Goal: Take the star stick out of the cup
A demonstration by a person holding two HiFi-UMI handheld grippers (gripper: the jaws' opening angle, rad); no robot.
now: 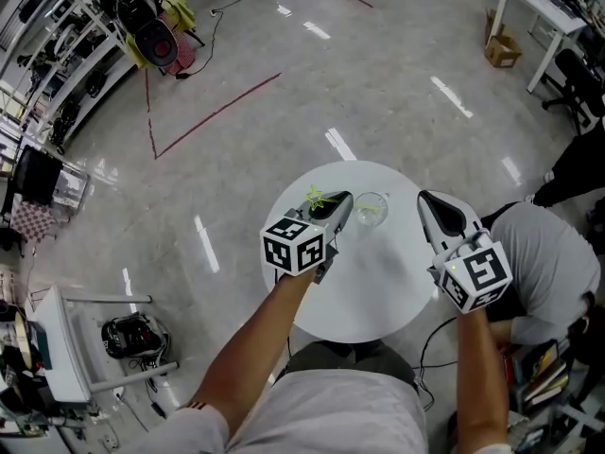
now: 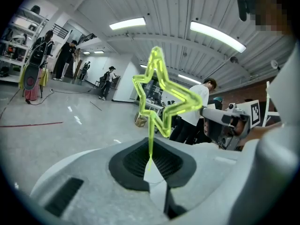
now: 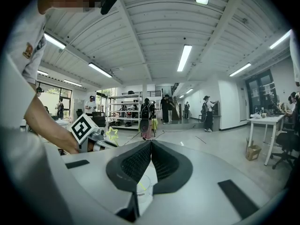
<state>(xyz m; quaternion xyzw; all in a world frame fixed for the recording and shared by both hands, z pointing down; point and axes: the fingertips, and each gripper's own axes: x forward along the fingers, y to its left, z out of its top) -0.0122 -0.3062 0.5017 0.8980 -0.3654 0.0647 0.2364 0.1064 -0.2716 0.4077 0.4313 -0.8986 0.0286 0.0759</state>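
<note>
A yellow-green star stick (image 2: 161,95) stands upright in my left gripper (image 2: 151,163), which is shut on its thin stem, star on top. In the head view that gripper (image 1: 344,200) is over the round white table (image 1: 364,296), with the star (image 1: 317,197) just left of its tip. A clear cup (image 1: 371,208) stands right beside it, with a faint green streak inside; whether that is the stick's lower end I cannot tell. My right gripper (image 1: 427,198) hovers right of the cup, shut and holding nothing. In the right gripper view the cup (image 3: 142,190) shows below the jaws (image 3: 151,145).
A person in a grey top (image 1: 544,253) crouches close to the table's right side. A white desk (image 1: 541,8) and a cardboard box (image 1: 501,47) stand at the far right. A white cart (image 1: 57,357) is at the lower left, and racks (image 1: 57,83) line the left wall.
</note>
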